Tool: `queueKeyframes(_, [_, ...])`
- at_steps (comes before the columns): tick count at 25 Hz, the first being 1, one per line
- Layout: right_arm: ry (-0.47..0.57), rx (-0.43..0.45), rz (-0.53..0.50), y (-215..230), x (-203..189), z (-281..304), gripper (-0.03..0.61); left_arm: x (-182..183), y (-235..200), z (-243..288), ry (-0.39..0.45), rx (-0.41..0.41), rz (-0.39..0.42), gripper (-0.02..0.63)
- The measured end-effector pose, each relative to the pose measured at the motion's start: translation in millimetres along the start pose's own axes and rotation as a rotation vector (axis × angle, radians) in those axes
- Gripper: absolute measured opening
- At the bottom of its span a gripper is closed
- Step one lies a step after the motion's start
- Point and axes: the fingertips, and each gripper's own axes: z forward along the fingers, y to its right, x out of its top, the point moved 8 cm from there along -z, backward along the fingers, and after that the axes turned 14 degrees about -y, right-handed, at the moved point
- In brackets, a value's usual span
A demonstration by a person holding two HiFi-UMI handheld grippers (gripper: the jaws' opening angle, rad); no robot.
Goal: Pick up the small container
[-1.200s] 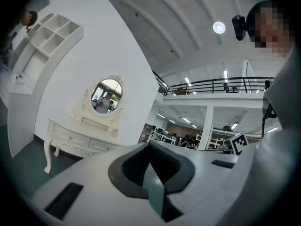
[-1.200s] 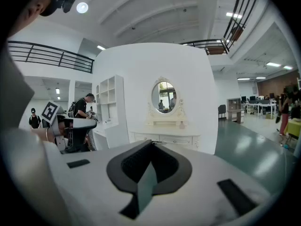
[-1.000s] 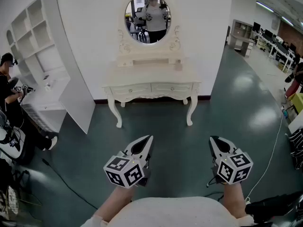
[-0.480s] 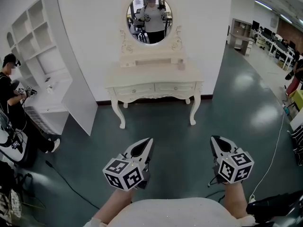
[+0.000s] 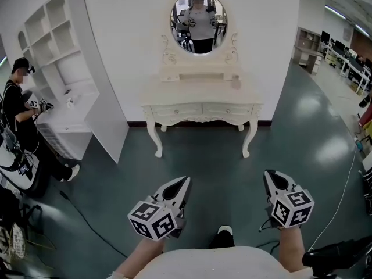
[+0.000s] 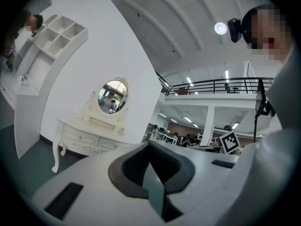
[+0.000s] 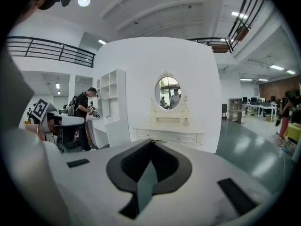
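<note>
Head view: we're well back from the table [image 5: 192, 93], both tongs held out over the floor in front of it. Left gripper [image 5: 185, 181] and right gripper [image 5: 268, 174] are each pinched fully together with nothing in them. Both gripper views show the pads meeting on a seam, no gap.

Container [image 5: 236, 83]: we take it to be the small pinkish thing at the table's right end, on top, against the raised ledge under the mirror [image 5: 199, 15]. It's only a few pixels at this range, so that ID is a guess. Right gripper view shows the same speck at the table's right end.

Handling, our estimate:
- small, so probably light and rigid
- smooth sides likely, so it could slip or tip if nudged
- grip across the body at mid-height, approaching from the table's front
- jaws need to open first
- the ledge is just behind it, so little room at the back

Hard to make out:
- shape, lid and material: can't tell
- left gripper view is tilted and doesn't resolve the container
- shelf unit [image 5: 64, 68] and a person [image 5: 20, 97] stand left of the table, well apart from it
</note>
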Motion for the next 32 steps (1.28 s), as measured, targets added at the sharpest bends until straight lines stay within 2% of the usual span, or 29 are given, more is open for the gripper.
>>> queueKeyframes(7, [-0.008,0.047,-0.052,25.6,25.8,52.2,0.0,20.4,-19.6,33.4,0.019,0.045,0.011,0.0])
queueKeyframes(14, [0.022,0.089,-0.095,84.9,76.2,103.8,0.0,62.3,-35.7,107.4,0.063,0.058,0.005,0.0])
queueKeyframes(21, [0.034,0.093,-0.13,146.6,106.1,145.0,0.002,86.2,-44.3,178.9,0.084,0.076,0.011,0.0])
queueKeyframes(26, [0.04,0.105,-0.087,189.8,106.3,166.4,0.002,84.9,-45.5,220.4,0.086,0.091,0.016,0.0])
queueKeyframes(32, [0.013,0.12,-0.048,215.7,93.9,188.1,0.002,83.2,-49.3,250.8,0.065,0.102,-0.017,0.0])
